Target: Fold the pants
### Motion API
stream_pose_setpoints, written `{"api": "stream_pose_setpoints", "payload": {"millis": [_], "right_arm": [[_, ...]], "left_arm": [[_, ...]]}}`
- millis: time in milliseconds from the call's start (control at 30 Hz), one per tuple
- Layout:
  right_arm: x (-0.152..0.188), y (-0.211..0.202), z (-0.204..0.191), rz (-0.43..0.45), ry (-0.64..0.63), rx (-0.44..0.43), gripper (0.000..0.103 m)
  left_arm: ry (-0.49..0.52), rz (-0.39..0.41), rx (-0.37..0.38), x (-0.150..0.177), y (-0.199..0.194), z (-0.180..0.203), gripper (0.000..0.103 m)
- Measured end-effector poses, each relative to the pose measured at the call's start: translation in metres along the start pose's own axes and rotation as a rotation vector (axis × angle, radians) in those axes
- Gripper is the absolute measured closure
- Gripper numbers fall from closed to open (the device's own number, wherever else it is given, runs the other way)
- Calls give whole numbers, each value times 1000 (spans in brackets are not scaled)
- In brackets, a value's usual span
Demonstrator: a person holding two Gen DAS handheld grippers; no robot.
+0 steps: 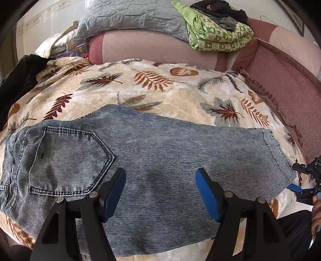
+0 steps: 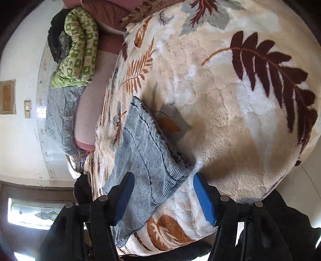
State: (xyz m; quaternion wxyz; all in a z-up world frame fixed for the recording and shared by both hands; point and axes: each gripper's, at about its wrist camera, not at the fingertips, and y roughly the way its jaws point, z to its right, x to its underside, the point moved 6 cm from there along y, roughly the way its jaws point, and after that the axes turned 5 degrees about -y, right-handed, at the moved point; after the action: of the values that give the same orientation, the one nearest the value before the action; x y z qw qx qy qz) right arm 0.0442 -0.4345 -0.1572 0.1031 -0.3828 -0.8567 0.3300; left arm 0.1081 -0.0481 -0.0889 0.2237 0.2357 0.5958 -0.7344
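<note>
Pants [image 1: 152, 152] of faded blue-grey denim lie folded lengthwise across a cream blanket [image 1: 180, 96] printed with brown and grey leaves, spread over the bed. In the left wrist view the waist end with its stitched back pocket [image 1: 70, 160] is at the left, and the leg hems reach toward the right edge of the blanket.

Left tongs [image 1: 161, 192] hover over the middle of the pants, jaws spread wide with blue pads on each side, grasping nothing. Right tongs [image 1: 301, 180] show at the far right of that view, close by the hem end.

From the right wrist view, the right tongs [image 2: 163, 197] are also released, jaws wide apart; the hem corner of the pants [image 2: 148, 152] lies between the two fingers, with the left pad over the denim and the right pad over bare blanket. Whether either pad touches the cloth cannot be told.

Behind the blanket sit a pink bolster [image 1: 156, 48], a grey quilted pillow [image 1: 132, 18], and a folded green patterned quilt [image 1: 218, 34] with dark clothes [image 1: 220, 10] piled on top.
</note>
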Motion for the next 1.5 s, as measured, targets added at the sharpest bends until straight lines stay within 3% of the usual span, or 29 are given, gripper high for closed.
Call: {"api": "stream_pose_setpoints", "payload": {"millis": [133, 200, 267, 300, 367, 433, 533, 633, 700, 800, 833, 900, 967, 1067, 1200, 1367, 1500], "right_arm": [[-6, 4, 3, 25, 48, -7, 39], [-6, 6, 4, 29, 53, 3, 44], [-5, 5, 4, 35, 23, 54, 67], [-5, 6, 3, 35, 11, 64, 69], [-5, 6, 3, 39, 1, 67, 71], [-5, 7, 2, 46, -18, 73, 73], [-5, 7, -3, 63, -64, 93, 75], [-5, 6, -6, 73, -101, 106, 75], [-5, 6, -6, 74, -111, 114, 75], [-4, 5, -8, 79, -120, 125, 75], [-4, 5, -10, 81, -126, 132, 75], [-3, 4, -14, 90, -141, 148, 75], [-2, 2, -25, 100, -171, 160, 77], [0, -7, -58, 131, -273, 182, 79], [9, -11, -126, 167, -435, 180, 80], [74, 22, -221, 149, -718, 153, 80], [160, 83, -263, 33, -934, 137, 80]], "left_arm": [[4, -4, 15, -5, 4, 15, 30], [14, -14, 18, -9, 9, 26, 30], [21, -25, 31, -13, 15, 42, 30], [29, -29, 33, -16, 19, 50, 30], [50, -38, 7, -20, 27, 67, 30], [93, -67, -68, -20, 42, 81, 30], [208, -197, -211, -1, 84, 91, 28], [270, -133, -272, -1, 83, 97, 27], [288, -126, -254, -5, 74, 101, 29], [242, -50, -221, -12, 54, 100, 29], [245, -54, -229, -10, 57, 99, 29], [312, -168, -249, 6, 84, 100, 29], [324, -105, -239, 1, 79, 101, 26], [220, -111, -101, -10, 61, 95, 29], [94, -31, -49, -21, 25, 57, 29], [-119, 60, -70, -27, -21, -39, 29], [-230, 108, -145, -20, -54, -116, 29]]}}
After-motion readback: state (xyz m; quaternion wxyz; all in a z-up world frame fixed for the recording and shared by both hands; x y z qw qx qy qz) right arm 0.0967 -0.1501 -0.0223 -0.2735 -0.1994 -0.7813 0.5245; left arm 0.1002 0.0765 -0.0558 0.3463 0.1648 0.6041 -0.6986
